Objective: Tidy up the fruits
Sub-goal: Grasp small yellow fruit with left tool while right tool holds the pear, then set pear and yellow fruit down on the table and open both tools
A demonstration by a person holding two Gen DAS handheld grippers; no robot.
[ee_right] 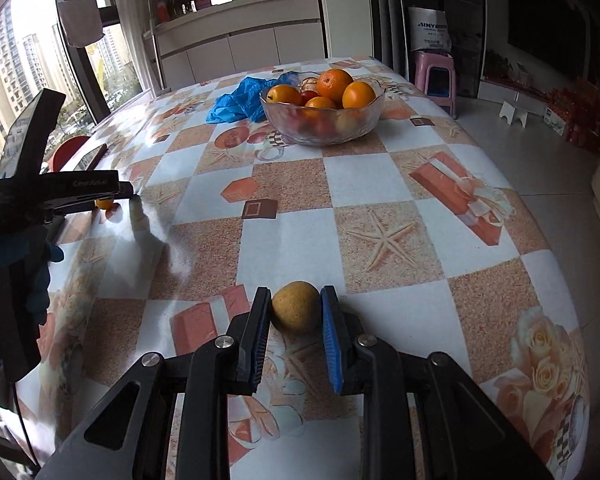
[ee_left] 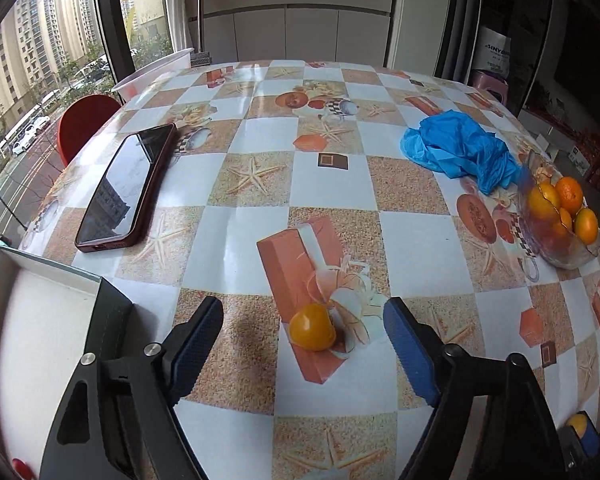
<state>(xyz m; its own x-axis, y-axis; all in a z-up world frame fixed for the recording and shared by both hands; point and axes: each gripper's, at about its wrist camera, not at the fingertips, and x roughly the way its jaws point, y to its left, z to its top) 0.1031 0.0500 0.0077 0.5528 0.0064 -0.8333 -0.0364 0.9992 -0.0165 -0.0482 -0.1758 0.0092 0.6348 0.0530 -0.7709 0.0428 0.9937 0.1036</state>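
Observation:
A small orange-yellow fruit [ee_left: 312,327] lies on the table between the wide-open fingers of my left gripper [ee_left: 304,320]; nothing touches it. It also shows in the right wrist view [ee_right: 105,203] beside the left gripper [ee_right: 126,194]. My right gripper [ee_right: 295,304] has its pads on both sides of a yellow-brown fruit [ee_right: 296,307], closed against it on the table. A glass bowl [ee_right: 324,130] of oranges stands at the far side; it shows at the right edge in the left wrist view [ee_left: 560,240].
A blue plastic bag [ee_left: 460,148] lies beside the bowl. A phone [ee_left: 128,188] lies at the left of the table, a white-lined box [ee_left: 40,340] at the near left. A red chair [ee_left: 86,124] and pink stool [ee_right: 436,76] stand beyond the edges.

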